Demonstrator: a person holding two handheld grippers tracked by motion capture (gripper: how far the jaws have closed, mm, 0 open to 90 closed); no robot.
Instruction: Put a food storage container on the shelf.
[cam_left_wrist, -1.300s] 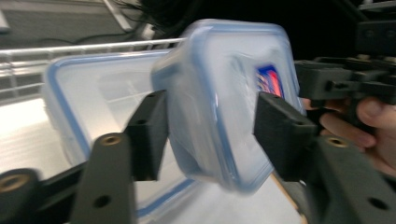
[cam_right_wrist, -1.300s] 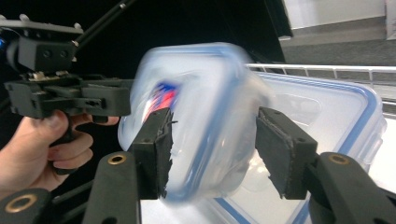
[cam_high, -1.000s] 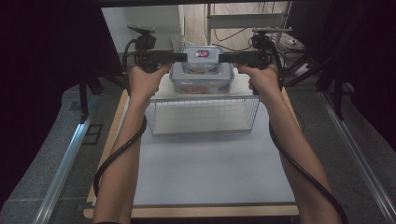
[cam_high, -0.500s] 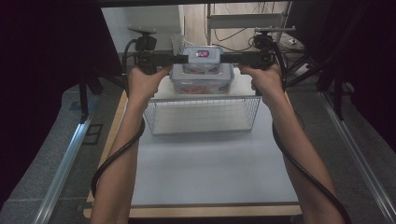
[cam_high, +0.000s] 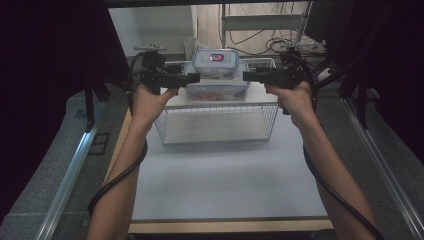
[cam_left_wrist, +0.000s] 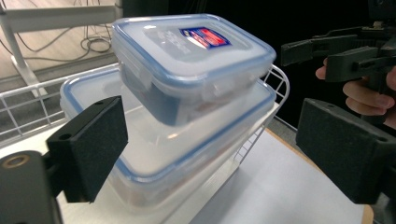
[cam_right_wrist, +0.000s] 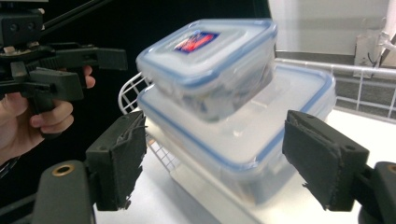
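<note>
White tabletop lay under our wire basket. On its top sat the large container with the small container stacked above. Our left gripper and right gripper had just opened, gripping nothing; placement looked done, withdrawal remained.

Beyond the bench, past its far edge, loose cables lie on the floor under a pale shelf frame.

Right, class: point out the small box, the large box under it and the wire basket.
small box (cam_left_wrist: 187, 46), left gripper view, on its clear lid near the label.
large box (cam_left_wrist: 154, 154), left gripper view, on its lid in front of the small box.
wire basket (cam_high: 217, 122), high view, on its front wire wall.
</note>
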